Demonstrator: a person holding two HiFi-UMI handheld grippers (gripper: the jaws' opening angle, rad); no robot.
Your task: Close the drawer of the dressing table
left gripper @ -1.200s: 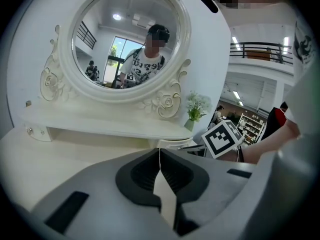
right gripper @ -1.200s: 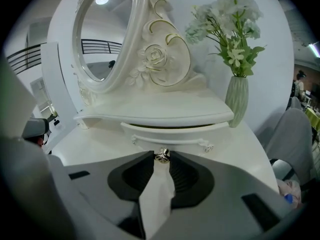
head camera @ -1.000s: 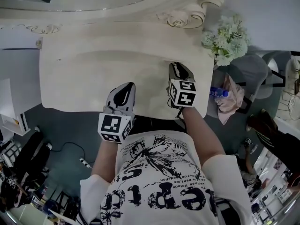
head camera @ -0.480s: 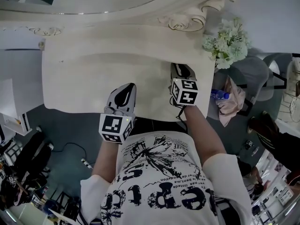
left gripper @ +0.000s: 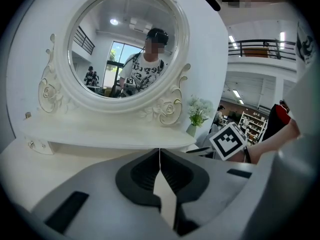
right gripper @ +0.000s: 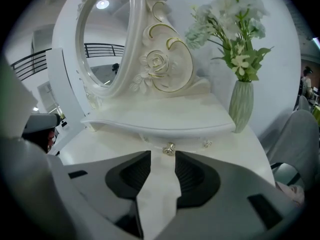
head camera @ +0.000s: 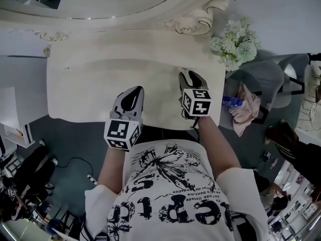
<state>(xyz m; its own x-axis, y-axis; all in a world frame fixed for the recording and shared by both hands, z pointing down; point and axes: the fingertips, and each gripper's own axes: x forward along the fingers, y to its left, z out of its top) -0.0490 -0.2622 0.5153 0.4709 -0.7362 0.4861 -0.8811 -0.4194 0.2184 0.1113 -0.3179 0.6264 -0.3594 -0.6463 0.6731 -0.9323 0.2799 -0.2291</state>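
Across the head view lies the cream-white carved dressing table [head camera: 100, 84], its front edge against the person's body and its back edge under the big oval white-framed mirror [left gripper: 125, 49]. At the back right corner stands a ribbed pale-green vase of white flowers [right gripper: 241, 104].

Below the mirror runs a curved white raised shelf [right gripper: 160, 119]. The small white drawer [right gripper: 159, 140] sits tucked under that shelf, towards the right end of the tabletop. Its little round metal knob [right gripper: 169, 149] faces the front edge. The drawer front looks about level with the strip beside it, so I judge it home or nearly so. A small remaining gap cannot be ruled out from these views.

What matters is the line from tool to knob. The right gripper [right gripper: 162, 155] points straight at the knob, which sits just beyond its tips and centred on the gap. Its jaws are opening and stand wide. The pads are not on the knob, and only bare tabletop shows between them. The drawer slides along that same line, away from the person and towards the mirror, so any push would run straight ahead.

The left gripper [left gripper: 159, 151] hangs over the tabletop nearer the front edge and to the left, well apart from the knob. Its jaws are pressed together on nothing. The right hand is clearly the nearer one.
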